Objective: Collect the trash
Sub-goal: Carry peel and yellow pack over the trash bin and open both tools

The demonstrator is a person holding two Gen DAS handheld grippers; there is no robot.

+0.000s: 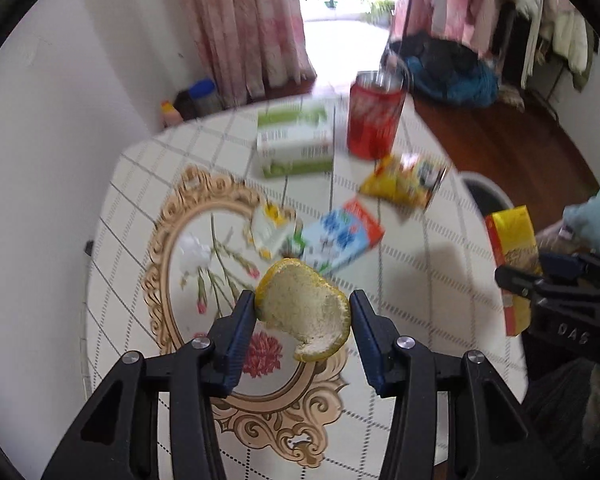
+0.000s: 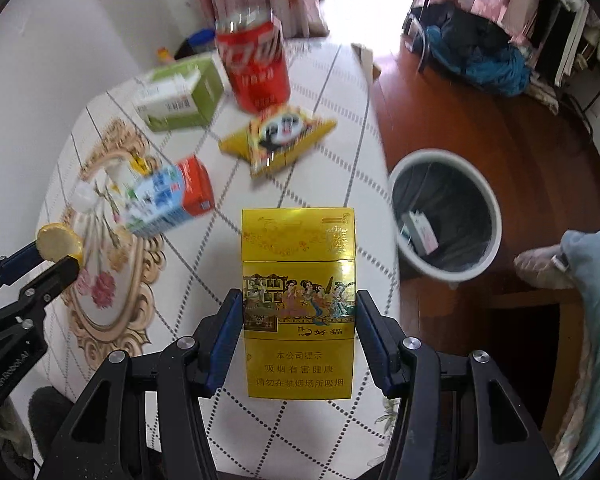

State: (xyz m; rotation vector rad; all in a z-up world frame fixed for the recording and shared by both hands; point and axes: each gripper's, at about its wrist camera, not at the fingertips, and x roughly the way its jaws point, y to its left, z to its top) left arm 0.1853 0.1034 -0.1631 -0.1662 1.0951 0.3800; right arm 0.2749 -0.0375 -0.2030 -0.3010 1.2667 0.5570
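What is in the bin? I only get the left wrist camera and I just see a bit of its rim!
Observer: The bin has a dark liner and a small pale box near the bottom.
Operator: What is that yellow thing at the edge of my picture?
Observer: A yellow cigarette pack; the right gripper is shut on its sides.
Operator: Where's the bin from the pack?
Observer: On the wooden floor, just right of the table's edge.
Operator: Does my peel show?
Observer: Yes, the fruit peel shows in the left gripper.

Bin (image 2: 480, 184) on floor, right of table (image 2: 320, 80); probably holds box.
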